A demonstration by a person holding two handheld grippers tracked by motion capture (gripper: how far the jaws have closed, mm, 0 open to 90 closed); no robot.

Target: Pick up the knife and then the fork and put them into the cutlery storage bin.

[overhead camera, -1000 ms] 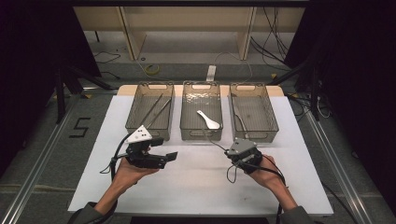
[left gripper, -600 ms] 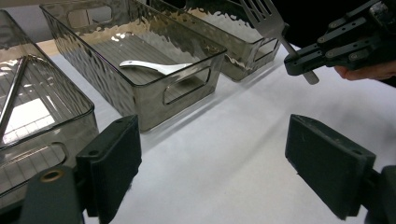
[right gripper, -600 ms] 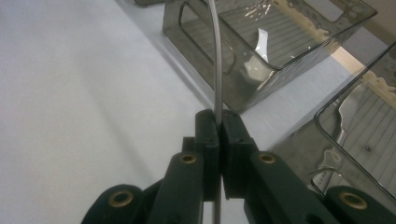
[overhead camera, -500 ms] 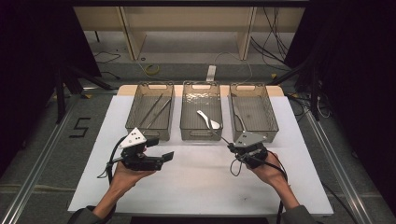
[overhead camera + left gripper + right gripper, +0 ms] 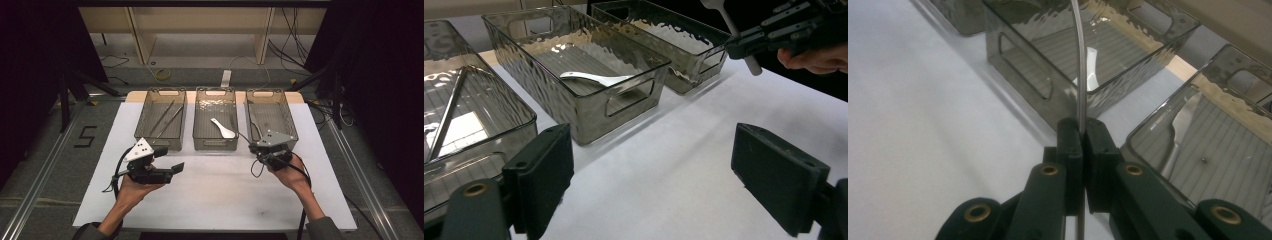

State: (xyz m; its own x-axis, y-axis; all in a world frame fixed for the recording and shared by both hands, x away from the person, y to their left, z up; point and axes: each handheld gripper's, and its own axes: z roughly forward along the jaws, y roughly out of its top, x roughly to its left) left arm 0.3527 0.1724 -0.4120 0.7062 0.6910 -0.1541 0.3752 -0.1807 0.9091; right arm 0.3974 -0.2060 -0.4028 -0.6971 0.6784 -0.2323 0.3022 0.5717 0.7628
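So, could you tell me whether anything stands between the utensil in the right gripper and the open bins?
Nothing visible does. The right gripper holds the utensil by the front of the right bin, whose top is open; a knife lies flat on its floor.

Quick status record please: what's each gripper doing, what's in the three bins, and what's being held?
right gripper: fingers shut on a thin metal utensil, seen edge-on; which kind, I cannot tell
utensil position: sticks out from the fingers toward the middle bin
left gripper: fingers open, nothing between them, over the white table
left bin: thin metal sticks, lying crossed
middle bin: white spoon
right bin: one flat metal piece
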